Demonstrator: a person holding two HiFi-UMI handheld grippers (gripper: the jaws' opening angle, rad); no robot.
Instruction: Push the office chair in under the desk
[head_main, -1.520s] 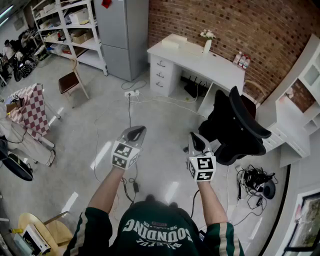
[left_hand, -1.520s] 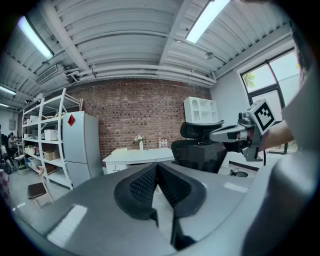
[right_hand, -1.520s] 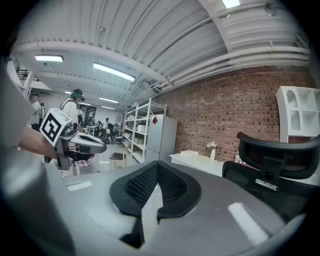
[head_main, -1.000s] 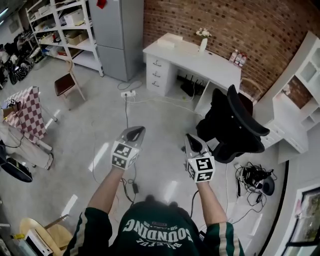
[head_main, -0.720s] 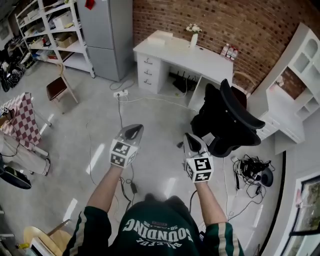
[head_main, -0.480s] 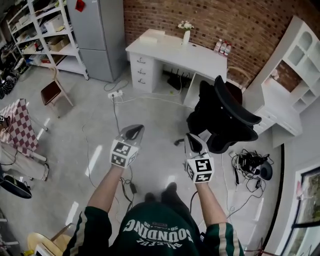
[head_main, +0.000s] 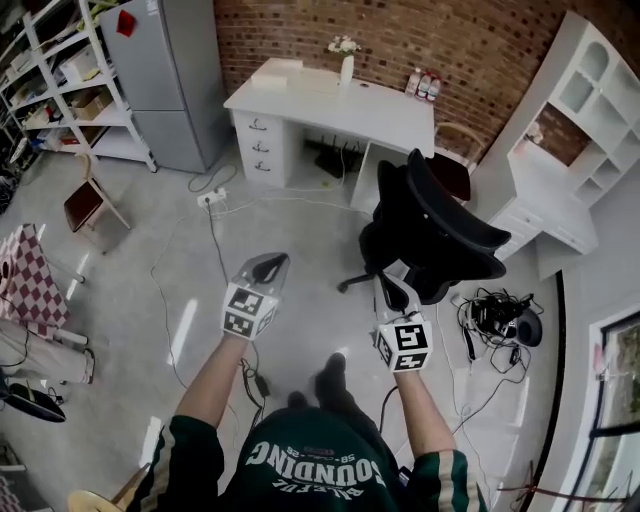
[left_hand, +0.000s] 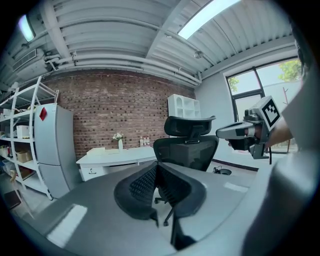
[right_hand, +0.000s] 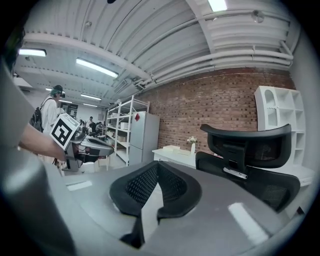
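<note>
You're in a room with a red brick wall (head_main: 480, 40) at the back, a shiny grey floor (head_main: 120, 290) with a tangle of cables (head_main: 495, 315) on it, a tall grey fridge (head_main: 165, 70) beside white shelving (head_main: 60, 85), strip lights (left_hand: 205, 17) overhead, plus a big window (left_hand: 247, 100).

both arms reach forward from the torso, the left forearm (head_main: 213, 378) and right forearm (head_main: 417, 400) bare below dark green sleeves (head_main: 186, 455). the left claw (head_main: 268, 263) and right claw (head_main: 390, 287) sit side by side, well apart, each pointing ahead and slightly downward. a marker cube (head_main: 248, 310) rides at the rear of each claw, just ahead of the wrist. in the left gripper view the jaws meet at their tips with nothing between them; the right gripper view shows the same. each claw appears at the edge of the other's view.
</note>
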